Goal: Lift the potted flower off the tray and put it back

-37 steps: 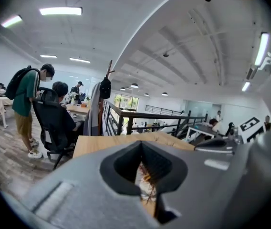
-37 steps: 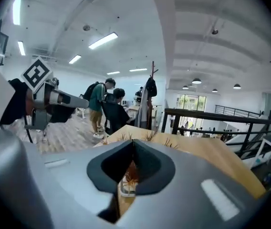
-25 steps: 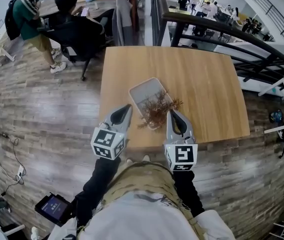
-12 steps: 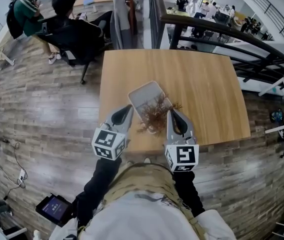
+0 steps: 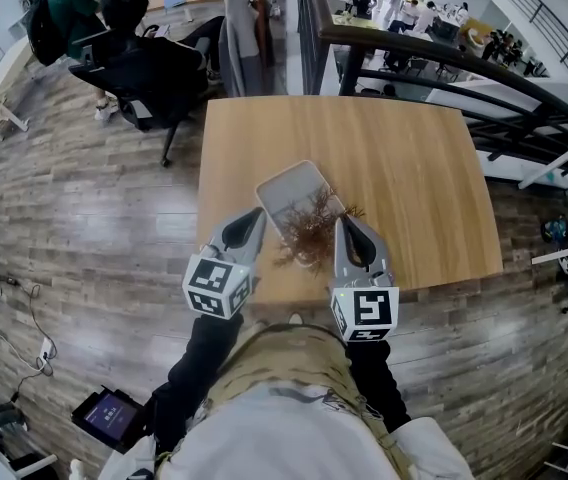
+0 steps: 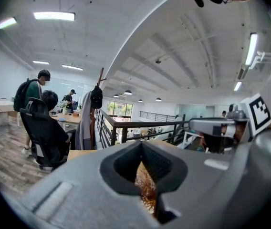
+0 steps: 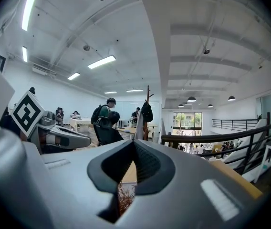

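The potted flower (image 5: 311, 224), a bunch of dry brown twigs, stands at the near end of the pale tray (image 5: 286, 185) on the wooden table (image 5: 404, 168). The twigs hide its pot. My left gripper (image 5: 256, 214) is shut and empty, its tip just left of the twigs. My right gripper (image 5: 343, 224) is shut and empty too, its tip at the twigs' right side. In the left gripper view the flower (image 6: 145, 187) shows through the slit between the jaws of the left gripper (image 6: 144, 173). In the right gripper view the flower (image 7: 123, 198) lies just below the right gripper (image 7: 127, 173).
The table's near edge (image 5: 294, 296) runs just under both grippers. A dark railing (image 5: 434, 58) passes behind the table. A person sits in a black office chair (image 5: 149, 68) at the far left, and another person (image 5: 64, 8) stands beside a desk.
Both grippers and the flower have stayed where they were. The standing person at the far left has moved further toward the top of the head view.
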A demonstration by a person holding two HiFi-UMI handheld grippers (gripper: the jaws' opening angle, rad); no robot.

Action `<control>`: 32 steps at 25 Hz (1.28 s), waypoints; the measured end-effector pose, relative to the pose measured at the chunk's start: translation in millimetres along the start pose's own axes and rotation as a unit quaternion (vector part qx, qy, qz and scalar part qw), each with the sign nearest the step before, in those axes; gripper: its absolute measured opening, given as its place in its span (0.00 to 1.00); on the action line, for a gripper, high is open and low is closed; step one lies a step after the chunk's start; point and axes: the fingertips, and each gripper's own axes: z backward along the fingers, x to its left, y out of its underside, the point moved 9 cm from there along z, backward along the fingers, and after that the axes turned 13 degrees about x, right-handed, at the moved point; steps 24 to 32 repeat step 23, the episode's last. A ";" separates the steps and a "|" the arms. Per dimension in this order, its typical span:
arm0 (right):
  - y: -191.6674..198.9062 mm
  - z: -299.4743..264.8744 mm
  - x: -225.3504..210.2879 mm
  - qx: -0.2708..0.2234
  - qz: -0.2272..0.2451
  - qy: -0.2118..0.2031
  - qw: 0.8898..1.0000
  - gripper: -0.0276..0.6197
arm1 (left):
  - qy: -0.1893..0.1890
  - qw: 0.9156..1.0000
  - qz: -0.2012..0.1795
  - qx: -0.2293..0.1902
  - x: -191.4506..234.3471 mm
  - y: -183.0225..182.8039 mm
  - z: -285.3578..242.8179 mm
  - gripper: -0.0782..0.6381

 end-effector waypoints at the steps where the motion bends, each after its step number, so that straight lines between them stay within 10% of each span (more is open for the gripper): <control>1: 0.0 -1.4 0.8 -0.001 0.000 0.000 1.000 0.05 | 0.000 1.000 0.000 0.000 1.6 0.5 -0.3 0.11; 32: 3.7 2.0 -5.9 -0.005 -0.005 -0.001 1.000 0.05 | 0.002 1.000 -0.006 0.004 -5.4 -0.5 -7.3 0.11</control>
